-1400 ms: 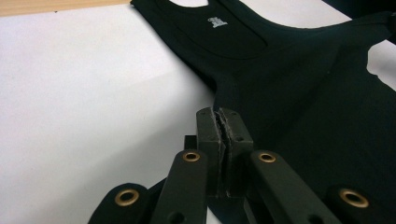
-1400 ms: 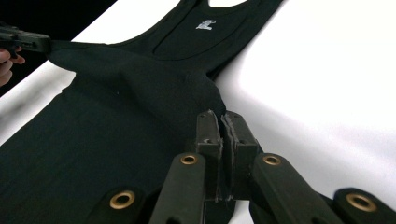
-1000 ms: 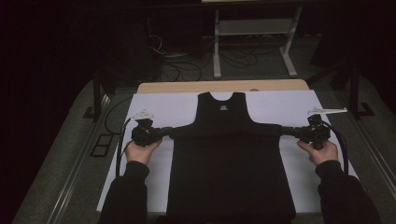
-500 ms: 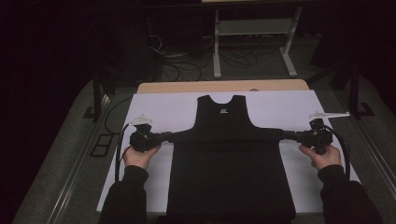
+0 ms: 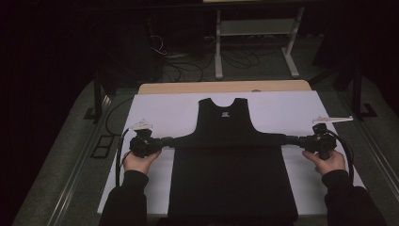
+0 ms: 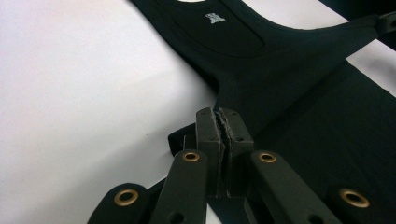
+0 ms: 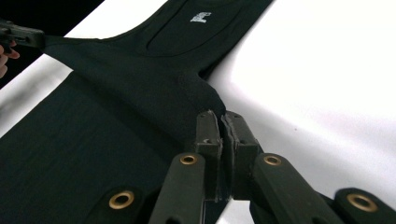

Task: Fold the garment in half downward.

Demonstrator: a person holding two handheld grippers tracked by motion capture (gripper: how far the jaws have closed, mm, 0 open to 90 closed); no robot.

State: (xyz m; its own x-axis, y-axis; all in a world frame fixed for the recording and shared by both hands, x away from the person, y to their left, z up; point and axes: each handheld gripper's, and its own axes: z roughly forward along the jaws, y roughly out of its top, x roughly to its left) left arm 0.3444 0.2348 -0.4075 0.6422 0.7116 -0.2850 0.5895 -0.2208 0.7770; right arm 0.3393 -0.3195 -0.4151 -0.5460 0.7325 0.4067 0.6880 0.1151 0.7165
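Two grippers, left gripper [image 5: 164, 141] and right gripper [image 5: 291, 140], each pinch a side edge of the black shirt [image 5: 226, 141] on the white sheet [image 5: 160, 110], pulling outward, likely to hold a fold line taut.

From above, my room is dim and murky beyond the pale table cover [image 5: 155, 113], which glares nearly blown-out white in both gripper views, where my near jaws blur and the black garment [image 6: 299, 116] swallows detail.
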